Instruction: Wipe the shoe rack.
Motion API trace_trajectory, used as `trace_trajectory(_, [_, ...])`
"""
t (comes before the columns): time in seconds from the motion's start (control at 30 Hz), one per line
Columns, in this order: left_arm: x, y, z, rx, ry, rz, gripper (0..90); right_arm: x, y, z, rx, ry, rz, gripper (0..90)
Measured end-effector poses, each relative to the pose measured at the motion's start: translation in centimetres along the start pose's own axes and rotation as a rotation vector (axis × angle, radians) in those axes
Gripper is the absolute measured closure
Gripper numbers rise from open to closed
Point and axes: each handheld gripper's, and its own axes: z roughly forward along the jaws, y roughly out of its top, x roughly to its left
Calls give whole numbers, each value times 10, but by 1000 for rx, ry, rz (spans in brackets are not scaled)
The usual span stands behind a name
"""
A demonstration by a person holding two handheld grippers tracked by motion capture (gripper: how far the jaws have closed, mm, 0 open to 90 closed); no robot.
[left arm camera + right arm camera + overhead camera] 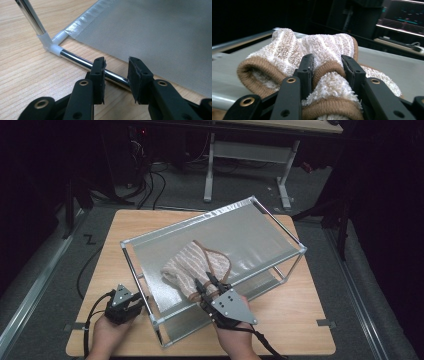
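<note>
Lighting, as I saw it: light fell from overhead onto my table (pixel 150 227), which was evenly lit, while the room around it stayed almost black. The silver sheet (pixel 235 232) of the rack threw back a pale sheen. The high view was soft and grainy, with short shadows under the frame. In my left gripper view the chrome bar (pixel 75 58) carried bright streaks of glare, the wood grain was sharp, and my jaws at the bottom were slightly soft. In my right gripper view the towel (pixel 322 47) was crisp and well lit; the dark background and a glowing screen (pixel 404 15) were out of focus.
</note>
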Motion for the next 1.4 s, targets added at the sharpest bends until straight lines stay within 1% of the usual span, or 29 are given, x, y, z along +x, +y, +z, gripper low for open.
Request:
trace_trajectory(0.1, [0,0,0,0,0,-3,664,-11,-3,0,-1,-30,8,633])
trace_trajectory(0.13, [0,0,0,0,-1,-3,665,-20,-6,-1,-3,-53,15,632])
trace_trajectory(0.17, [0,0,0,0,-1,-3,665,-20,-6,-1,-3,-53,15,632])
trace_trajectory(0.27, [0,0,0,0,-1,-3,665,-36,-10,-1,-4,-96,22,631])
trace_trajectory(0.33, [0,0,0,0,-1,-3,665,-43,-12,-2,-3,-117,22,632])
trace_trajectory(0.37, [0,0,0,0,-2,-4,664,-51,-14,-1,2,-136,24,632])
trace_trajectory(0.4, [0,0,0,0,-2,-4,665,-51,-14,-1,2,-136,24,632])
trace_trajectory(0.63, [0,0,0,-1,-6,-6,665,-85,-18,-1,34,-215,30,633])
trace_trajectory(0.87, [1,0,0,-1,-6,-5,668,-112,-22,-2,61,-265,32,634])
trace_trajectory(0.9, [1,0,0,-2,-7,-5,670,-118,-23,-3,65,-282,35,635])
trace_trajectory(0.93, [1,0,0,-2,-7,-5,670,-118,-23,-3,65,-282,35,635])
trace_trajectory(0.97, [1,0,0,-2,-6,-6,671,-126,-24,-3,71,-298,39,636])
trace_trajectory(1.03, [1,0,0,-2,-7,-7,672,-129,-25,-3,74,-303,40,637])
trace_trajectory(1.07, [1,0,0,-2,-7,-6,672,-133,-26,-4,76,-309,40,639])
trace_trajectory(1.1, [1,0,0,-3,-5,-6,676,-140,-27,-4,81,-323,42,641])
trace_trajectory(1.13, [1,0,0,-3,-5,-6,678,-140,-27,-4,81,-323,42,641])
trace_trajectory(1.17, [1,0,0,-4,-4,-4,678,-143,-27,-4,86,-331,45,642])
trace_trajectory(1.23, [1,0,0,-5,-5,-5,680,-151,-29,-4,88,-346,47,644])
trace_trajectory(1.33, [1,0,0,-5,-6,-6,683,-164,-31,-3,96,-361,65,647])
trace_trajectory(1.37, [0,0,0,-7,-6,-9,683,-172,-31,-1,103,-371,65,649])
trace_trajectory(1.4, [0,0,0,-8,-6,-5,683,-175,-31,-1,107,-374,65,649])
